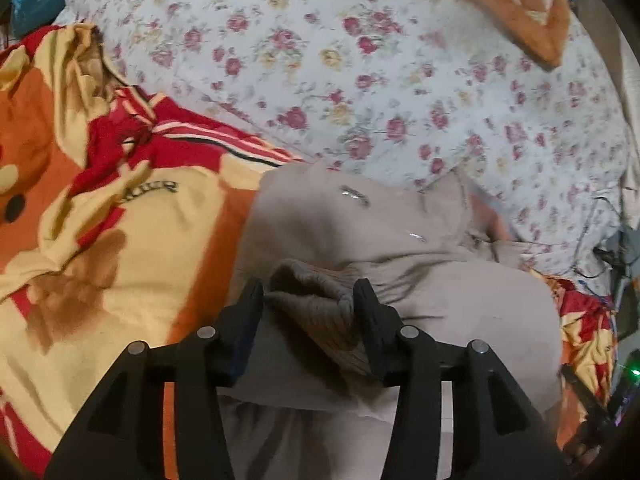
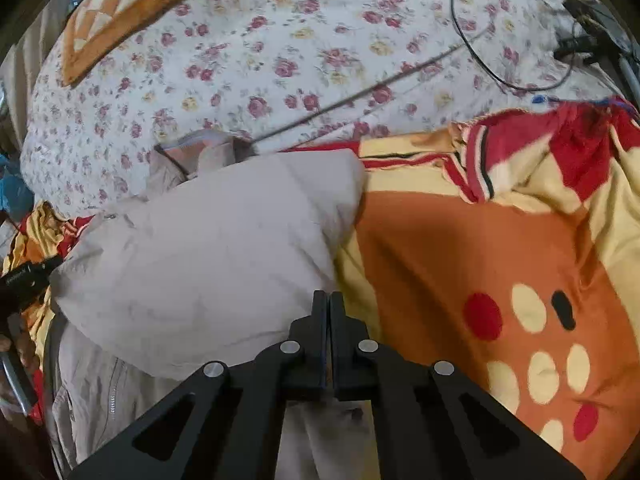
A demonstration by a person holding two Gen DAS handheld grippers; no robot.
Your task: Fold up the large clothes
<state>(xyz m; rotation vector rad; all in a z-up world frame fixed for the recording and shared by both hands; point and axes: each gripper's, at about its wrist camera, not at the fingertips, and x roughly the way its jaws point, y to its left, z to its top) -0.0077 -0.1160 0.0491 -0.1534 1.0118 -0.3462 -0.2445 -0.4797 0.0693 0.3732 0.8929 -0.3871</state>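
A beige padded jacket [image 1: 400, 248] lies bunched on an orange, red and cream cartoon blanket [image 1: 120, 264]. My left gripper [image 1: 308, 292] is open, its two black fingers on either side of the jacket's ribbed knit cuff [image 1: 320, 304]. In the right wrist view the jacket [image 2: 208, 256] is a puffy folded mass with a zip showing at lower left. My right gripper [image 2: 329, 308] is shut at the jacket's near right edge; whether fabric is pinched between the fingers is hidden.
A white floral quilt [image 1: 360, 80] covers the far side of the bed. An orange checked pillow [image 2: 132, 4] lies at the back. Black cables [image 2: 512, 60] and a thin rod cross the quilt at the right. The left gripper shows at left [image 2: 24, 280].
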